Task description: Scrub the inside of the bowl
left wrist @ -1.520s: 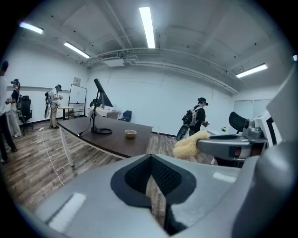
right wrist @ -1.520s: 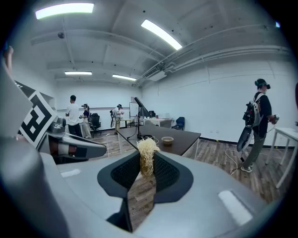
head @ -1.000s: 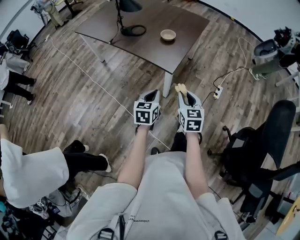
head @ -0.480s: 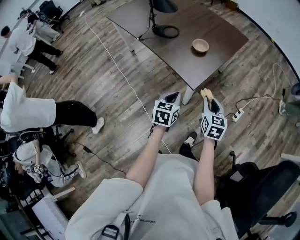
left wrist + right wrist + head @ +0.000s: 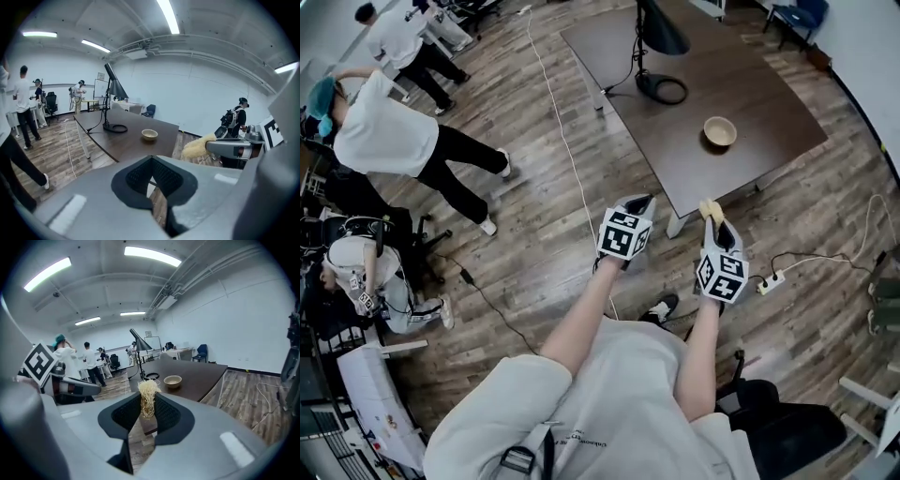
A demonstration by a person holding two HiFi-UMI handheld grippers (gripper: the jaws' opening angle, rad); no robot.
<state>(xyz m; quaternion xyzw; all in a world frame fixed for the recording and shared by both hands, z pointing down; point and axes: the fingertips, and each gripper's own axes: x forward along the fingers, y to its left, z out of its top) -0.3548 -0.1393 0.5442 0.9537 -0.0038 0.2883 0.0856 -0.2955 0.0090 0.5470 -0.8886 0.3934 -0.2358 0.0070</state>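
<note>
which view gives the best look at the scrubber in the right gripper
The right gripper view: the pale fibrous scrubber sits close up, pinched between the jaws of the right gripper. The left gripper view shows it smaller, from the side, poking past those jaws. The head view shows only a tiny pale tuft.

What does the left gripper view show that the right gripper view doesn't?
Only the left gripper view: the left gripper with its jaws together on nothing, and the right gripper from the side, a pale fibrous scrubber sticking out of its tip. Only the right gripper view: that scrubber head-on, clamped upright between the right jaws, with the left gripper off to the left. Both: the dark table, the bowl on it and the black lamp.
</note>
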